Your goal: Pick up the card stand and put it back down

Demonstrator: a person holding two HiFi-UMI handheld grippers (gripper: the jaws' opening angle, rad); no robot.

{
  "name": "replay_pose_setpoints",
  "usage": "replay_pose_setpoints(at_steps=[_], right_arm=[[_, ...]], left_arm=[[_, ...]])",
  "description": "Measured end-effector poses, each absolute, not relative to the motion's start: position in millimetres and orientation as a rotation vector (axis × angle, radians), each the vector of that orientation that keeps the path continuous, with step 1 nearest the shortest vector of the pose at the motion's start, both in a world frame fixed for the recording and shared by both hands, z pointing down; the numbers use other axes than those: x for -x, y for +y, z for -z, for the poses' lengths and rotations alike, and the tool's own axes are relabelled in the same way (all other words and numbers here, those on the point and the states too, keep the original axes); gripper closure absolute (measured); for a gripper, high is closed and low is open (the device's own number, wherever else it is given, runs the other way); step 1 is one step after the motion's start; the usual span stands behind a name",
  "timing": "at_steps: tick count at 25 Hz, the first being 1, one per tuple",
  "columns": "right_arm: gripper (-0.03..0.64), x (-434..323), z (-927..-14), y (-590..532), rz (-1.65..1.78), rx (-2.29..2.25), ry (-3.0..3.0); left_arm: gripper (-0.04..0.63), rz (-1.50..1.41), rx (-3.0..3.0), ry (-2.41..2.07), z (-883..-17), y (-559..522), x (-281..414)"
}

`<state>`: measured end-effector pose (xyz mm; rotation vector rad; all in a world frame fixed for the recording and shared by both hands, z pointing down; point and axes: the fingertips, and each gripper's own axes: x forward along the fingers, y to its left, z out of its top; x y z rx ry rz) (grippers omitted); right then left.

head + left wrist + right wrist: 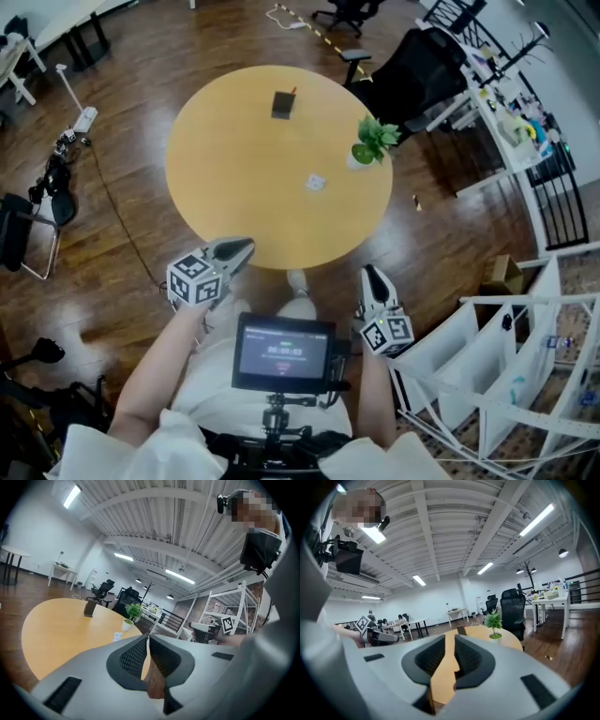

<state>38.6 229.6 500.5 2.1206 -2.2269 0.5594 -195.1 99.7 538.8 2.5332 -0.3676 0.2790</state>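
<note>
The card stand (281,104) is a small dark block standing upright on the far side of the round wooden table (216,187). It also shows in the left gripper view as a dark card stand (89,607) and, small, in the right gripper view (461,630). My left gripper (239,251) hovers at the table's near edge, its jaws (147,637) shut with nothing between them. My right gripper (372,278) is just off the near edge to the right, its jaws (450,637) a narrow slit apart and empty. Both are far from the stand.
A small potted plant (370,142) stands at the table's right rim, and a little white card (316,182) lies near the middle. Behind the table is a black office chair (422,66). White shelving (487,356) stands at my right, and a dark stand (28,225) at the left.
</note>
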Motion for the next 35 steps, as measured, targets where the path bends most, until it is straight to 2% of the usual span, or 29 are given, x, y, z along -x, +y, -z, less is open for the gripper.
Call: replay_pose_setpoints(at_steps=[35], right_arm=[[0.545,-138,-514,44,-0.592,-1.793,-2.427]], left_arm=[[0.581,-0.300,-2.425,-0.657,-539,-19,110]])
